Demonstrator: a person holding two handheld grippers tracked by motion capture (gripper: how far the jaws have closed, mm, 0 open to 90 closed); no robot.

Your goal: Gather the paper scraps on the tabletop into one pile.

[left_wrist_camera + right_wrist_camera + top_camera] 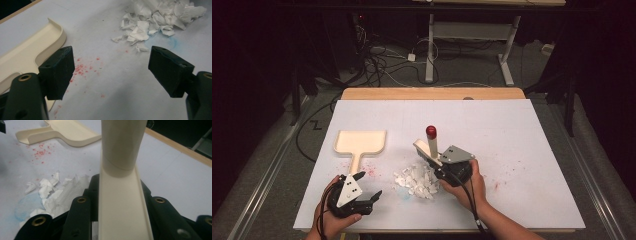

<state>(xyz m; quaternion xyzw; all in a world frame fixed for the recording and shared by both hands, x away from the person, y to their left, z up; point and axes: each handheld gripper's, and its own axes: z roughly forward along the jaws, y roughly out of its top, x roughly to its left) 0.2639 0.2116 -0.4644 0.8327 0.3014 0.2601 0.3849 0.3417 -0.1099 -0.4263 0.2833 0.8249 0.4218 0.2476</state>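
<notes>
In the high view, the nearest things are the person's two hands at the near edge of the table (532, 125), each with a gripper. The left gripper (368, 189) rests low at the near left, and its two black jaws stand wide apart with nothing between them; in the left gripper view only the white table surface with small red specks (81, 68) is seen between them. The handle of the cream dustpan (360, 142) lies just beside this gripper's left jaw, and its flat tray lies farther from the person, on the left half of the table.

The right gripper (437, 165) is near the middle of the table, a little to the right. Its jaws are almost fully closed and they clamp the flat cream body of a small hand brush (428, 149). The brush handle rises up, a little tilted, and ends in a red round tip (431, 131). The right gripper view shows the cream body between the black jaws.

The pile of torn white paper scraps (417, 181) lies between the two grippers, just to the left of the right gripper. A light blue stain (26, 206) is on the table at the near edge of the pile.
</notes>
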